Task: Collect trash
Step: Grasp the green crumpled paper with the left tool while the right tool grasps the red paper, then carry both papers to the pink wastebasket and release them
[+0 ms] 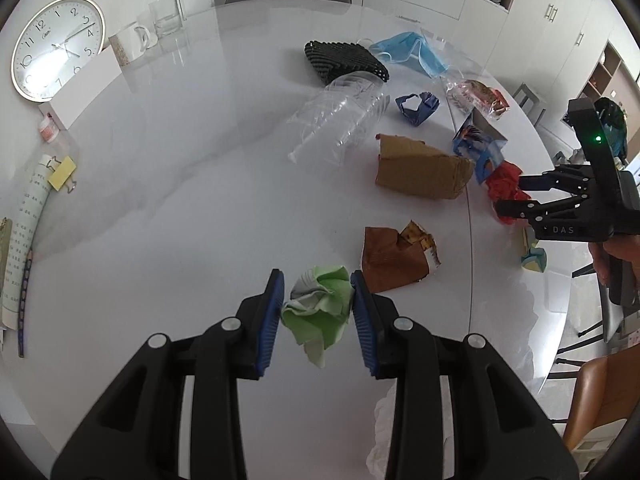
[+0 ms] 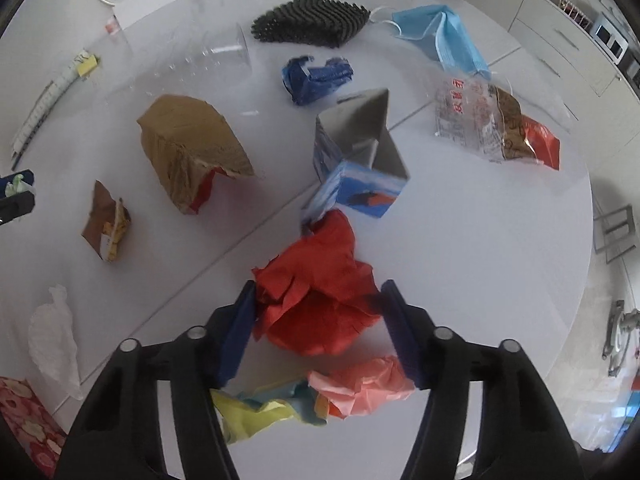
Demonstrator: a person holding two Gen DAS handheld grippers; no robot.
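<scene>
On the white table [image 1: 180, 184], brown box [image 1: 420, 170] beside clear bottle [image 1: 340, 120], mask [image 1: 412, 50] behind.

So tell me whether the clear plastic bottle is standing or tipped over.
Tipped over: the clear plastic bottle lies on its side on the white table, beside the cardboard piece.

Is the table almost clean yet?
Not yet. No bin shows, so nothing looks finished. The left gripper pinches a green wad; the right gripper brackets a red wad. The mask, box, bottle and wrappers wait.
</scene>
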